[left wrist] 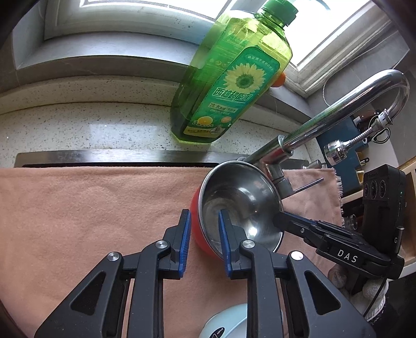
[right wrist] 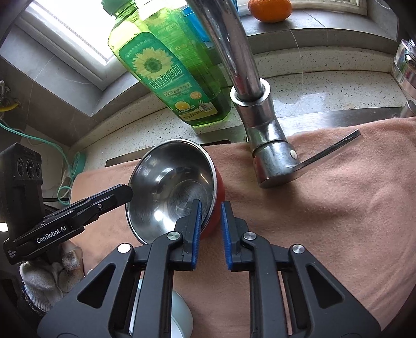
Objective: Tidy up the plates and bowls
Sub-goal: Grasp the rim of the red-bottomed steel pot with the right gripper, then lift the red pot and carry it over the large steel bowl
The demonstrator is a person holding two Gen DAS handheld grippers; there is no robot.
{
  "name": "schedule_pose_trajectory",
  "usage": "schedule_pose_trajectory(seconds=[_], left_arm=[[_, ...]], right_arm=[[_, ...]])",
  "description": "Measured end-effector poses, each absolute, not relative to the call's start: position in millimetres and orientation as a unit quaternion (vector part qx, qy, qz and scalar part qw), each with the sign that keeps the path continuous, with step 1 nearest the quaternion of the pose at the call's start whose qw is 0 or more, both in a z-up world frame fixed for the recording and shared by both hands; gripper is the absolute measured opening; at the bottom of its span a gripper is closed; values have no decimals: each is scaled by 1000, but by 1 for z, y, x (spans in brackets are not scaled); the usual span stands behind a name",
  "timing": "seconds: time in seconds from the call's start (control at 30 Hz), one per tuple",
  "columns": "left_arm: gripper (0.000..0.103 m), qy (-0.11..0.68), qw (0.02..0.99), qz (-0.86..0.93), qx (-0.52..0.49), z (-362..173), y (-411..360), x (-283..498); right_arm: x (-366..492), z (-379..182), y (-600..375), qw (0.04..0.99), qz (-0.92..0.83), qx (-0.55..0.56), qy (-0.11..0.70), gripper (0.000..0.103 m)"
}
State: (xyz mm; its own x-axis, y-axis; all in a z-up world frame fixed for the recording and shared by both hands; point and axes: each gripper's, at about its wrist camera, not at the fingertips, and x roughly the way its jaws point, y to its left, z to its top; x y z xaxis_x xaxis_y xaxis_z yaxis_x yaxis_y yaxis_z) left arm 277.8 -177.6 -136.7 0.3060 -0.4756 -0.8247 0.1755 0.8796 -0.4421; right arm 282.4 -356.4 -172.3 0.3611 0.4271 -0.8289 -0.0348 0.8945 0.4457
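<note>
Green detergent bottle [left wrist: 228, 78] on speckled counter [left wrist: 78, 127], chrome faucet [right wrist: 260, 124], orange [right wrist: 270, 9], pink towel [left wrist: 91, 208].

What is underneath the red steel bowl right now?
A peach towel lies under the red steel bowl, draped over the sink edge. What the towel covers beneath the bowl cannot be seen.

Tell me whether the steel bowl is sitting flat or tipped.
Tipped. The steel bowl leans on its red side on the towel, its empty inside facing the cameras, each gripper clamping its rim.

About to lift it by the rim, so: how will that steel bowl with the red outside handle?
The bowl is probably light and stiff, being thin metal. Its polished rim looks slippery for the tongs. Already tilted on the soft towel, it may rock or tip.
</note>
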Motion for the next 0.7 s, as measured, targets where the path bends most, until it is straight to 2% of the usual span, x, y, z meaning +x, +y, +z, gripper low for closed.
schedule_pose_trajectory(seconds=[0.27, 0.7], left_arm=[[10, 550, 797, -211, -134, -139, -181, 279], [10, 531, 806, -220, -139, -114, -169, 264]], right_arm=[[287, -175, -358, 804, 139, 180, 550, 11], [276, -154, -350, 809, 135, 187, 541, 10]])
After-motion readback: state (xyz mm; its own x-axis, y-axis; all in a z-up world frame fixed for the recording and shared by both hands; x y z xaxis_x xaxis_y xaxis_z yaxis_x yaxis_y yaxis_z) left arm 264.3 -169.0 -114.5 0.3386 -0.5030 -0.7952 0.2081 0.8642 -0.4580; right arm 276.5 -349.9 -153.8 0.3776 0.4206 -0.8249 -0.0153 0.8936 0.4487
